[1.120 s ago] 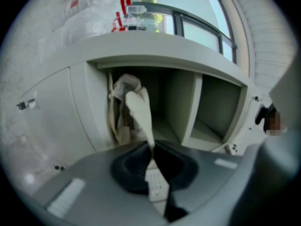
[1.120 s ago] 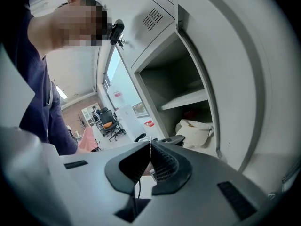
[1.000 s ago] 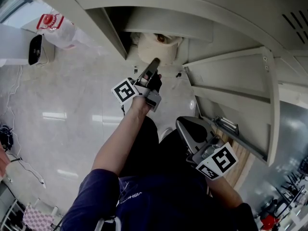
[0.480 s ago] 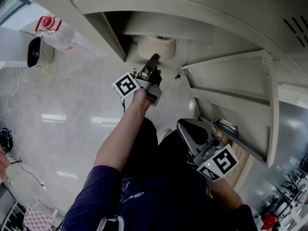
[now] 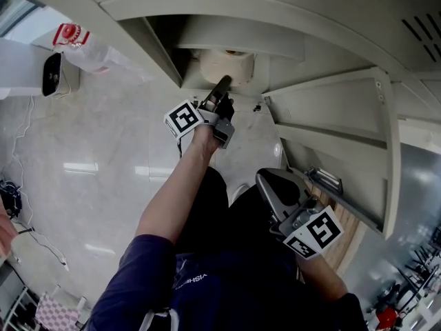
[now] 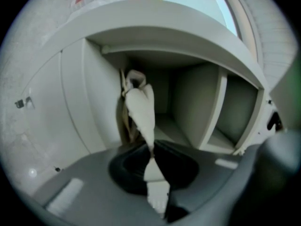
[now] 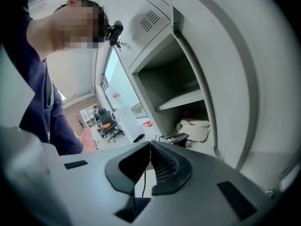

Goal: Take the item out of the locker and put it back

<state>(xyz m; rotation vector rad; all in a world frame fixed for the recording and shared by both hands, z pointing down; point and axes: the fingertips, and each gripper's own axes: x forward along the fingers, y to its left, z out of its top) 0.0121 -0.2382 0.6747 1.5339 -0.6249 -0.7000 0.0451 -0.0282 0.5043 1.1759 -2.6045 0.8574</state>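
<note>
The item is a cream cloth bag (image 5: 226,65) sitting in the locker's low compartment (image 5: 207,36), partly hidden under its top edge. My left gripper (image 5: 223,83) reaches to the compartment's mouth. In the left gripper view a strip of the bag's fabric (image 6: 141,108) runs down between the jaws of the left gripper (image 6: 151,150), which still pinch it while they are opening. The right gripper (image 5: 266,179) hangs low by the person's leg, away from the locker. Its jaws meet at the tips with nothing in them (image 7: 150,145). From that view the bag (image 7: 195,128) lies on the locker floor.
The locker door (image 5: 331,116) stands open to the right of the compartment. A shelf (image 7: 182,100) crosses the locker above the bag. A red and white plastic bag (image 5: 74,34) and a white box (image 5: 24,64) sit on the pale floor at left.
The left gripper has gone a little forward towards the locker, and the bag has slid deeper into the compartment, so less of it shows. The right gripper has barely moved.
</note>
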